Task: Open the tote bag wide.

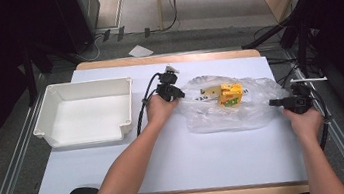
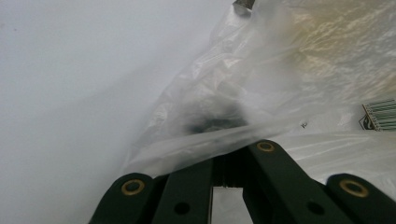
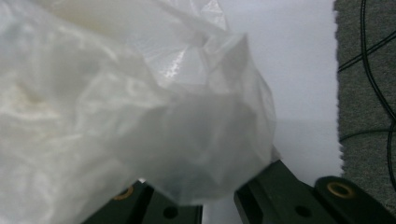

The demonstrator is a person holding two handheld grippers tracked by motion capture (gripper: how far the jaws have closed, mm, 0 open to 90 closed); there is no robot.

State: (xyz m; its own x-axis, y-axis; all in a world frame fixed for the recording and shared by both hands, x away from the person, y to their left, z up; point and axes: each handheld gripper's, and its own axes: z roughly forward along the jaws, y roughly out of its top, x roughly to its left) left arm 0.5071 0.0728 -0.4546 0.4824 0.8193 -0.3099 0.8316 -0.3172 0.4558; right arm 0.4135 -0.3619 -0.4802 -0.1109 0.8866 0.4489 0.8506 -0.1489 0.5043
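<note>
While pinned at both ends, lay flat near the middle of the white surface (image 1: 168,163): a clear plastic bag (image 1: 252,111), crumpled and glossy, with a yellow box (image 1: 230,94) showing through its film toward the far side. Left gripper (image 1: 175,93) clamped shut on the bag's left edge, film bunched over the jaws in the left gripper view (image 2: 224,135). Right gripper (image 1: 277,102) closed on the bag's right edge, plastic draped thick across the jaws in the right gripper view (image 3: 154,126). Stood just left of the left hand, well apart from the bag: a white bin (image 1: 87,116), open-topped, its near wall notched low. Left a broad bare stretch of surface on the near side, between the two forearms. Ran close beside the right gripper: the surface's right edge, with grey floor (image 3: 369,93) and black cables just past it. Printed barcode label (image 2: 380,114) seen through the film, on the right of the left gripper view.
</note>
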